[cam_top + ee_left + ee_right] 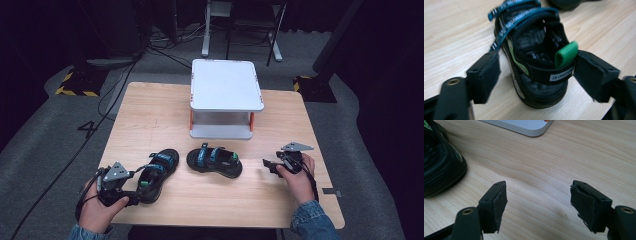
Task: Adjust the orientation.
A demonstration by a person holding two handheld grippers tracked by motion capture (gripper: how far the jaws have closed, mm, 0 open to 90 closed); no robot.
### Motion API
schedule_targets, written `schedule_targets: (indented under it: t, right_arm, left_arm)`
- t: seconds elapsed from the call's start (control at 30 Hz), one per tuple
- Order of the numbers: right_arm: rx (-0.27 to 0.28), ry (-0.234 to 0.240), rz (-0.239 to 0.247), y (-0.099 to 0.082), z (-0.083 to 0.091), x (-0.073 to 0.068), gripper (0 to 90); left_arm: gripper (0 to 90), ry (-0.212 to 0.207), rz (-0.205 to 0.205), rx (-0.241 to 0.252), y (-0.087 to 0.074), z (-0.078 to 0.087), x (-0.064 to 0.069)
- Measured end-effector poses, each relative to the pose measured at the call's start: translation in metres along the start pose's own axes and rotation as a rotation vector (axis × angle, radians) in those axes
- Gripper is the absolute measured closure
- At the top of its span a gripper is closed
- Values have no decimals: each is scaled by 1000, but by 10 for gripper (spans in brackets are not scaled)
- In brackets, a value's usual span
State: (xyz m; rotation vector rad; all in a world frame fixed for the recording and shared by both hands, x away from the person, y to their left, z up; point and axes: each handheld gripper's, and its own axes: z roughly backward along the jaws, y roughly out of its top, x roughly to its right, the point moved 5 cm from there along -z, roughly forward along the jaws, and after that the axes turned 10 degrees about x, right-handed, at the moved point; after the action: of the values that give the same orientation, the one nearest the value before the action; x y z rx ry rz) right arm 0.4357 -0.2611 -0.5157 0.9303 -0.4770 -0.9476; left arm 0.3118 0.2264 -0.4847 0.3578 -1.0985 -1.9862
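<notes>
Two black sandals with blue straps lie on the wooden table [150,115]. The left sandal [159,172] has its heel toward my left gripper [139,191]. In the left gripper view that sandal [534,42] sits heel-first between the open jaws of the left gripper [537,75]. The right jaw presses against the heel strap by a green tab [567,53], while the left jaw stands apart from the sole. The second sandal [214,161] lies mid-table, and its edge [439,165] appears in the right gripper view. My right gripper [267,165] is open over bare wood [539,197].
A white two-tier shelf [226,85] stands at the back centre of the table; its lower board's corner [524,127] appears ahead of the right gripper. Cables and stand legs [240,45] cross the grey floor beyond the table.
</notes>
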Motion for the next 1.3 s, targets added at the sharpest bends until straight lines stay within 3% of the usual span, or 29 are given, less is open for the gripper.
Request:
schedule_targets:
  t: [0.07, 0.13, 0.2, 0.27, 0.4, 0.67, 0.77, 0.97, 1.1, 1.3]
  right_arm:
    - [0, 1, 4, 0, 0, -1, 296]
    - [-2, -1, 2, -1, 0, -1, 296]
    - [-8, 3, 5, -2, 0, -1, 297]
    - [-10, 1, 6, -3, 0, -1, 296]
    - [-11, -1, 3, -4, 2, -1, 296]
    - [-8, -15, 1, -8, 8, 2, 296]
    - [1, -29, -8, -11, 17, 6, 296]
    - [3, -52, -22, -17, 29, 8, 296]
    - [15, -73, -29, -22, 42, 10, 296]
    - [31, -110, -53, -30, 64, 13, 296]
  left_arm:
    - [313, -26, 16, -21, -3, -4, 1]
    - [329, -27, 68, -46, -8, -12, -3]
    - [396, -24, 92, -47, -11, -13, -9]
    - [534, -17, 104, -39, -12, -12, -14]
    - [649, -17, 141, -39, -12, -11, -17]
    - [713, -13, 153, -26, 3, -7, -16]
    - [717, -10, 162, 59, 18, 0, -19]
    - [715, -15, 163, 144, 39, 1, -20]
    - [715, -33, 152, 165, 57, -10, -20]
    - [715, -58, 123, 152, 79, -34, -18]
